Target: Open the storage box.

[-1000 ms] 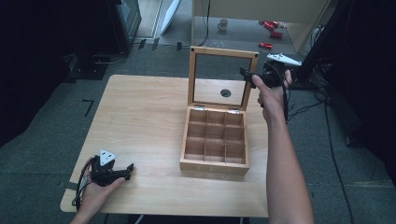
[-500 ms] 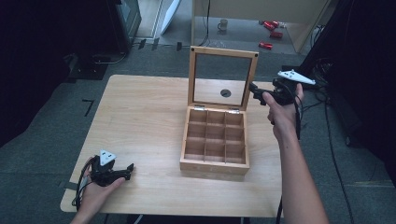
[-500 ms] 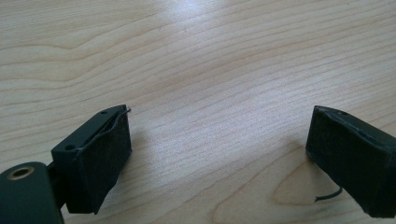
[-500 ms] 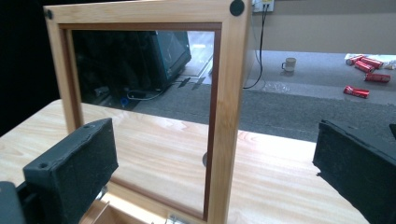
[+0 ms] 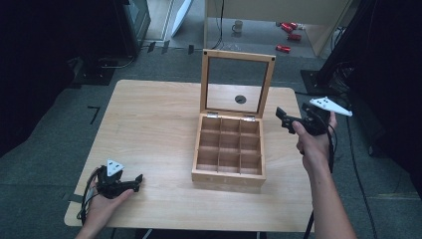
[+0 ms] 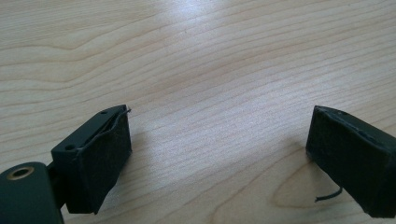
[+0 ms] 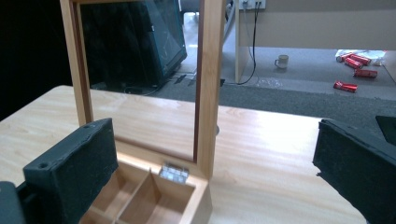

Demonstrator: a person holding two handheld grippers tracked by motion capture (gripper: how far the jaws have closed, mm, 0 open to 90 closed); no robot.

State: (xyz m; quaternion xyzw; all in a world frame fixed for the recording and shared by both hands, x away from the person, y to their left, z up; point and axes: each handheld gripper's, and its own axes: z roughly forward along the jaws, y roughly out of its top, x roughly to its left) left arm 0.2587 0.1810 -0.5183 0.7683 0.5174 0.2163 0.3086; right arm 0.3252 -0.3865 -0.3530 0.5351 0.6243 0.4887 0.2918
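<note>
A: Surroundings, largest first?

B: 1 wooden bench (image 5: 149, 119), bare around the box. Grey floor beyond it carries a dark cabinet (image 5: 130, 20), red cans (image 5: 291, 36) and 1 mug (image 5: 238, 26). Nothing stands between either tongs and the box.

A: The box?

B: 1 wooden box (image 5: 229, 149), right of the bench's middle, 9 empty compartments in 3 rows. Its framed glass lid (image 5: 238, 82) stands upright at the rear, on 2 metal hinges (image 7: 174, 171).

A: Position against the tongs?

B: Right tongs (image 5: 284, 118) hover just beside the box's right rear corner, jaws wide apart, holding nothing. Left tongs (image 5: 135, 181) rest on the bench's near left corner, well apart from the box, jaws wide apart, holding nothing.
</note>
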